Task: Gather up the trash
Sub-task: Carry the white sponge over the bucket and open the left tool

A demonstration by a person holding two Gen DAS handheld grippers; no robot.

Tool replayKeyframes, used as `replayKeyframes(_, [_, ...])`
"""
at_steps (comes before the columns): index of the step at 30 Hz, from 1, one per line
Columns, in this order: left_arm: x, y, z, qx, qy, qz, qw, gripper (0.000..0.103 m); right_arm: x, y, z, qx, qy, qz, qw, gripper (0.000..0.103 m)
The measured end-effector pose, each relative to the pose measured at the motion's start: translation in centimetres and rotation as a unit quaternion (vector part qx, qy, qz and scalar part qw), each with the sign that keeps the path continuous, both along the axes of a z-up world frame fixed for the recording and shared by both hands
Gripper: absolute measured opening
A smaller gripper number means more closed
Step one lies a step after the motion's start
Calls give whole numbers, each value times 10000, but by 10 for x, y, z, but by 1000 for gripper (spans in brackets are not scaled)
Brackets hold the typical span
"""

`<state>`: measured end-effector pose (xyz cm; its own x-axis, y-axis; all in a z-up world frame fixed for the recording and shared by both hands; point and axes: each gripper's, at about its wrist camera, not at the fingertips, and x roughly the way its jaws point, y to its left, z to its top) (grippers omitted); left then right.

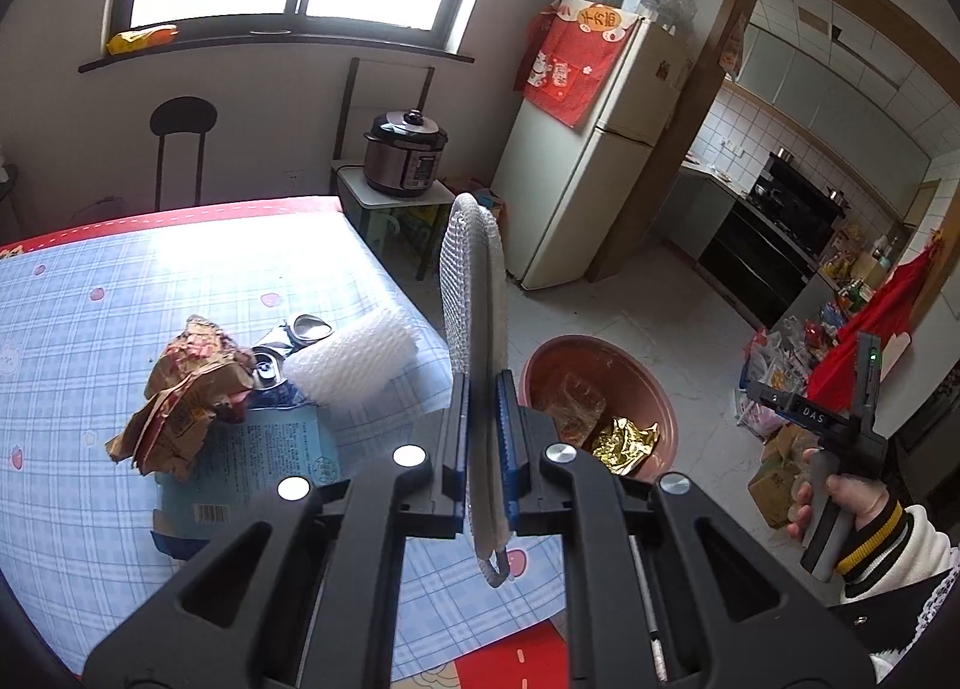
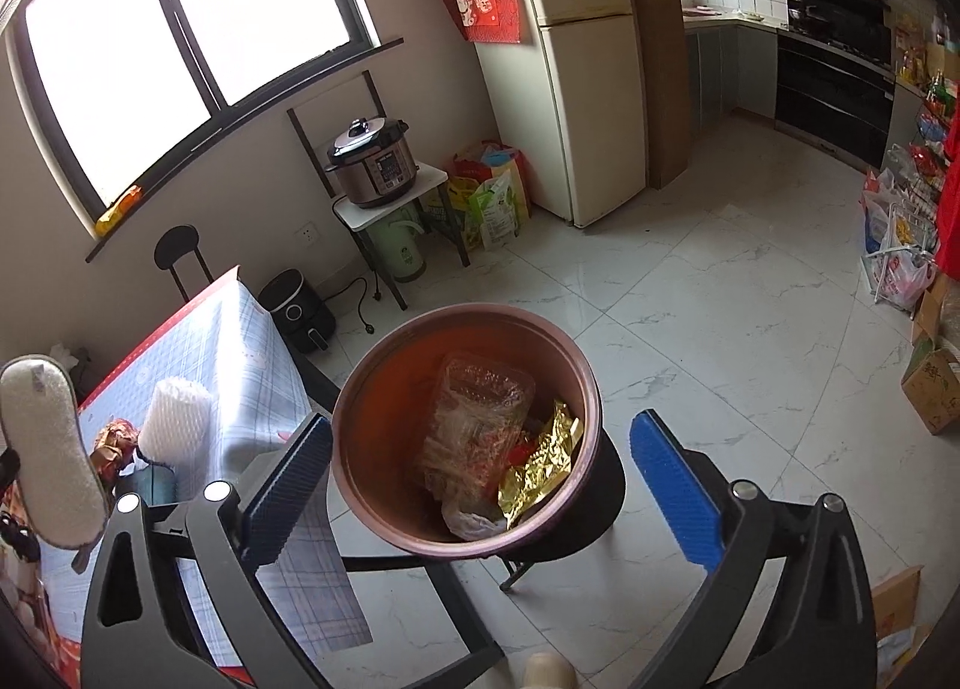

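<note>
My left gripper [image 1: 482, 437] is shut on a flat white insole-like pad [image 1: 477, 293], held upright above the table's right edge; the pad also shows in the right wrist view [image 2: 51, 449]. On the table [image 1: 78, 329] lie a crumpled brown wrapper [image 1: 186, 395], crushed cans [image 1: 288, 344], a white foam net [image 1: 354, 365] and a blue packet [image 1: 258, 458]. A pink bin [image 2: 585, 407] on a stool holds a clear plastic box [image 2: 480, 395] and a gold foil wrapper [image 2: 540, 464]. My right gripper [image 2: 480, 482] is open and empty above the bin.
A fridge [image 2: 576, 89] stands at the back, with a pressure cooker [image 2: 372, 161] on a small stand and bags beside it. An air fryer [image 2: 297, 311] sits on the floor. Boxes and bags [image 2: 900, 245] line the right wall. A round-backed black chair [image 1: 180, 143] stands behind the table.
</note>
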<state>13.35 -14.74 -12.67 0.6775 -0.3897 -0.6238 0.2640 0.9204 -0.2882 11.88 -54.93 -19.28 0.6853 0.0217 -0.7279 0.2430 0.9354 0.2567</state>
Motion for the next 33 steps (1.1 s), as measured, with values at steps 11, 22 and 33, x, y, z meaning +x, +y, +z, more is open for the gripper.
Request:
replayKeyframes(11, [67, -132, -42, 7, 376, -1223, 9918, 12, -46, -49, -16, -61, 346, -498, 9981, 98])
replayKeyframes(22, [112, -244, -69, 102, 408, -1694, 9846, 51, -58, -78, -20, -160, 486, -655, 9965, 98])
replayKeyframes(33, [72, -108, -32, 151, 121, -394, 9990, 97, -21, -37, -12, 191, 190, -156, 9995, 98])
